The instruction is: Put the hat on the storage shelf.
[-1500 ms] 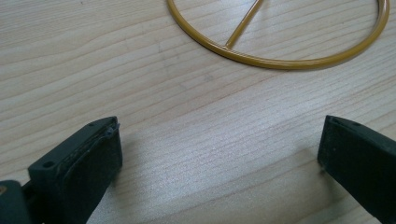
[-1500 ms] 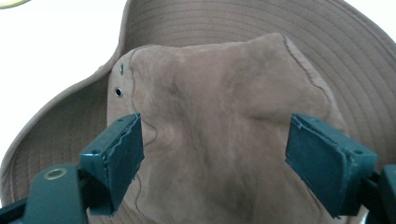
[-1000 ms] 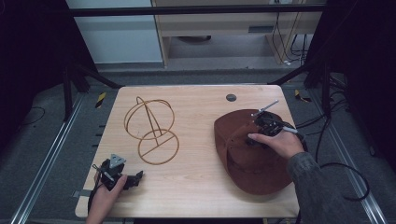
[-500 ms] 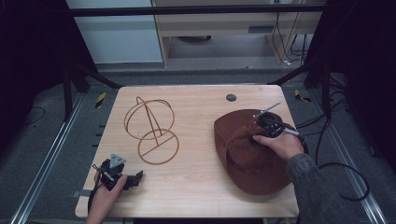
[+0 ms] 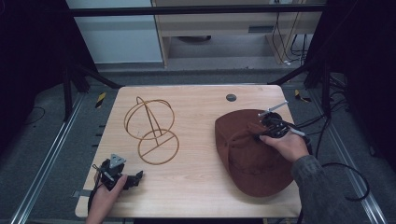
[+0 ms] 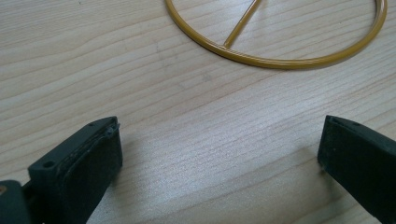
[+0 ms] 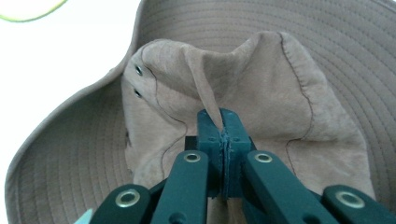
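Right now the brown hat (image 5: 252, 156) lies on the right half of the wooden table (image 5: 201, 107), and the right gripper (image 5: 266, 125) sits at its far-right part, on the crown. In the right gripper view that gripper (image 7: 222, 122) has its jaws pressed together on a raised fold of the crown cloth, so the hat (image 7: 261, 88) spreads out directly ahead of and below the tool, brim all around it. From the high view the hat's long axis runs from the far side of the table toward the person's side, slanting slightly right, with the widest sweep of brim at the near edge of the table. The crown bunches up toward the gripper. The left gripper (image 5: 133, 179) rests on the table's near-left corner, well apart from the hat; in its own view its jaws stand spread wide over bare wood, with the base ring of the wire hat stand (image 6: 280, 42) just ahead.
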Motion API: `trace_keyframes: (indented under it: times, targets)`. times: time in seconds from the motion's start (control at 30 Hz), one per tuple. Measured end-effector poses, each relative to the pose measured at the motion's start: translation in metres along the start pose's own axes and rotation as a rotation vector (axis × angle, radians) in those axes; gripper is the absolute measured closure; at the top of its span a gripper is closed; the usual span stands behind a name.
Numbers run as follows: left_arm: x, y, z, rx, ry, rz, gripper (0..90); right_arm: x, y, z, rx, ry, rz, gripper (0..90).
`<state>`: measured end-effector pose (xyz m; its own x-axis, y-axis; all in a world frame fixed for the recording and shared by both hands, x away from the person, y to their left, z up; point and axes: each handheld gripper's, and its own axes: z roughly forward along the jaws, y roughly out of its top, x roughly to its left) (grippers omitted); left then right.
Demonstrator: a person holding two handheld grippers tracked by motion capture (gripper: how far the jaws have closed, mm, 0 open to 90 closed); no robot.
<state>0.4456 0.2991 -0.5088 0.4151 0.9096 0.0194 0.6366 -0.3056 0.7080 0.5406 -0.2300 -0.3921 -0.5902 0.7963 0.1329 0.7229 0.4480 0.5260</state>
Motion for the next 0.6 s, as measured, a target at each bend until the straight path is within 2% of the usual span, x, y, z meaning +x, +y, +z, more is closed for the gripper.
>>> trace_keyframes:
  times: [0.27, 0.6]
  targets:
    - [0.0, 0.0, 0.0, 0.0, 0.0, 0.0, 0.0, 0.005, 0.001, -0.012, -0.025, 0.004, -0.022, 89.3]
    - [0.0, 0.0, 0.0, 0.0, 0.0, 0.0, 0.0, 0.019, 0.012, -0.03, -0.071, 0.018, -0.042, 89.3]
